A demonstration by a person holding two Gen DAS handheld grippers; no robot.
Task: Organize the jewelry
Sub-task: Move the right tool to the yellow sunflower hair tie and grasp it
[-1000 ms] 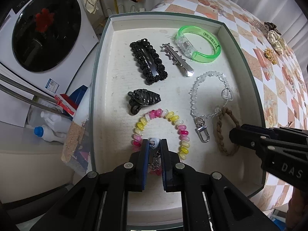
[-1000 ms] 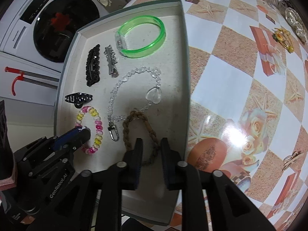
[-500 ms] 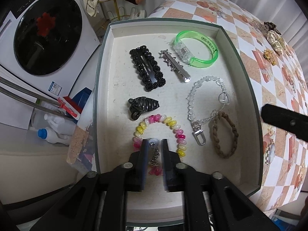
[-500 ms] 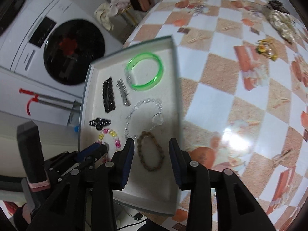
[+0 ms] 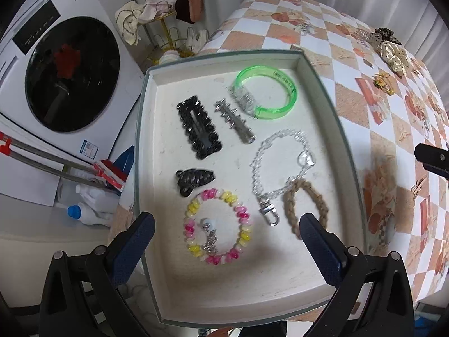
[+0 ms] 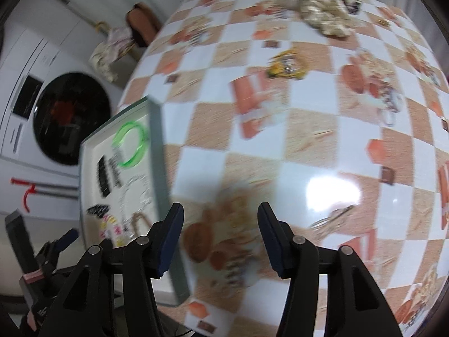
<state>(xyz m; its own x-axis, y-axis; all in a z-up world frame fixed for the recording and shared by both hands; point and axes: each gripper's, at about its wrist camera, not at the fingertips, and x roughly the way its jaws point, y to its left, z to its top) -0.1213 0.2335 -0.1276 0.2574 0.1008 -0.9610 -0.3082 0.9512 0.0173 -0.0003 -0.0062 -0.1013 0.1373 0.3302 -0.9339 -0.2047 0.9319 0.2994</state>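
Left wrist view: left tongs [image 5: 224,238] opening wide, empty — pink-and-yellow beaded bracelet [image 5: 217,226] lies released below them in the grey-rimmed white tray [image 5: 348,151]. Right tongs [image 6: 219,236], opening and empty, should line up squarely over the next loose piece on the checkered surface [image 6: 308,140].

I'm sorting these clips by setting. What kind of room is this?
Probably a home laundry or utility corner: a front-loading washing machine, detergent bottles on the floor, and a table with a checkered cloth holding a jewelry tray.
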